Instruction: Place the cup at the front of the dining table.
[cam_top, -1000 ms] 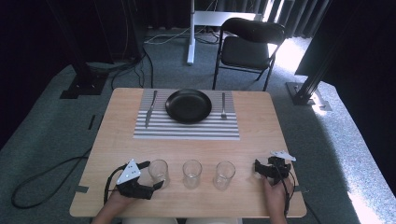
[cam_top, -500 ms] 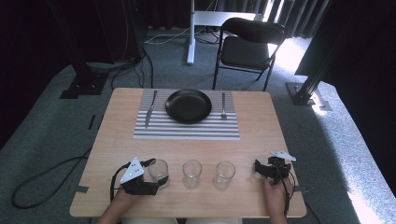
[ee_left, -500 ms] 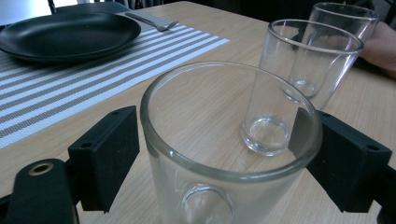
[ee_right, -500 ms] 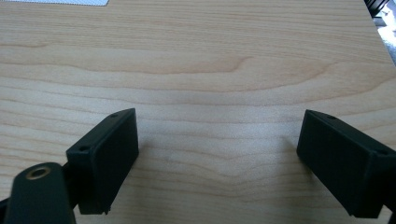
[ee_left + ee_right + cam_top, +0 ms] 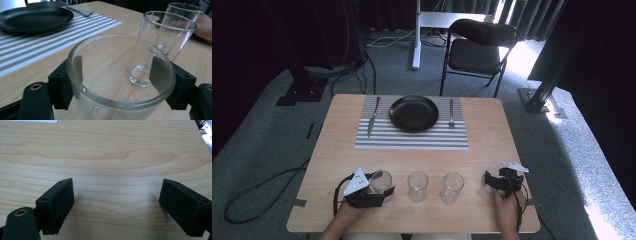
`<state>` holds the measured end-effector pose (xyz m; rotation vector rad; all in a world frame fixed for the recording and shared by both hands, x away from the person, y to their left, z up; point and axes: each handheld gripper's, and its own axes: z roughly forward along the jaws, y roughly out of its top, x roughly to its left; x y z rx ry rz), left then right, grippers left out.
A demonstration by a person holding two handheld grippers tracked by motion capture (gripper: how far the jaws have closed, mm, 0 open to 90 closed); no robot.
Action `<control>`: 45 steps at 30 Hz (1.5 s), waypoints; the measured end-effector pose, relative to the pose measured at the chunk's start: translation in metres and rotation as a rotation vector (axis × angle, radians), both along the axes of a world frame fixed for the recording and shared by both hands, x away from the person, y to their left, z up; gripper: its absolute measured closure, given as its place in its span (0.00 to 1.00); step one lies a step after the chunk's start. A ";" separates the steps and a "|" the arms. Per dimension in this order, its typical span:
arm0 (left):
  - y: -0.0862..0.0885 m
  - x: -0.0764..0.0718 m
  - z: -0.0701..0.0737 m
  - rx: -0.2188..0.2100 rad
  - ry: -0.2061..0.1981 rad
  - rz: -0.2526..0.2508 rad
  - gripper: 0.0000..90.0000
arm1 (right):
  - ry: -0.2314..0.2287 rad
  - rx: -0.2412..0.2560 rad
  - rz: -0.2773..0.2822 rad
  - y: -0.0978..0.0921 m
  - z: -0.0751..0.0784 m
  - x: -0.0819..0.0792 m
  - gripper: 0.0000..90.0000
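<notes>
Left gripper view: round clear glass [image 5: 120, 82] between tongs [image 5: 120, 80]

Black plate [image 5: 414, 113] on striped placemat [image 5: 412, 139], knife [image 5: 373, 116] on its left side, fork [image 5: 451, 113] on its right, wooden worktop [image 5: 492, 130], folding chair [image 5: 477, 50] beyond, cables [image 5: 257, 192] on grey carpet [image 5: 262, 145]

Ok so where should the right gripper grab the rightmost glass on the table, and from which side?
Grip the rightmost glass around its side wall, about mid-height, coming in level from its right. It stands upright with smooth, slightly tapered sides, and the middle glass crowds its left. The right gripper is already open on that side, over bare table.
</notes>
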<state>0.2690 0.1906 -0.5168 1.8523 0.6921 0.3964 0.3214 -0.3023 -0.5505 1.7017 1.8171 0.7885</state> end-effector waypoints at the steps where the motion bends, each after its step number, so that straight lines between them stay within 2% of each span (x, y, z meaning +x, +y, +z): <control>1: 0.000 0.000 0.000 0.007 -0.002 -0.001 0.31 | 0.000 0.000 0.000 0.000 0.000 0.000 0.13; 5: -0.003 -0.002 0.002 0.051 -0.017 0.014 0.32 | 0.000 0.000 0.000 0.000 0.000 0.000 0.13; 9: -0.003 -0.001 0.004 0.061 0.003 0.023 0.33 | 0.000 -0.001 0.000 0.000 0.000 0.000 0.13; 14: -0.005 -0.003 0.008 0.101 -0.004 0.034 0.33 | 0.000 -0.001 0.000 0.000 0.000 0.000 0.13; 18: -0.003 -0.002 0.011 0.102 0.012 0.039 0.33 | 0.000 0.000 0.000 0.000 0.000 0.000 0.13; 22: -0.001 0.000 0.016 0.098 0.012 0.058 0.33 | 0.000 0.000 -0.001 0.000 0.000 0.000 0.13; 25: 0.001 0.003 0.018 0.115 0.014 0.080 0.33 | 0.001 -0.001 0.000 0.000 0.000 0.000 0.13; 35: 0.008 0.017 0.025 0.126 0.030 0.146 0.33 | -0.001 0.001 0.000 0.000 0.000 0.000 0.13; 41: 0.010 0.027 0.031 0.150 0.023 0.178 0.33 | 0.000 -0.001 0.001 0.000 0.000 0.000 0.13; 45: 0.012 0.036 0.033 0.129 0.041 0.196 0.33 | 0.000 -0.002 0.001 0.000 0.000 0.000 0.13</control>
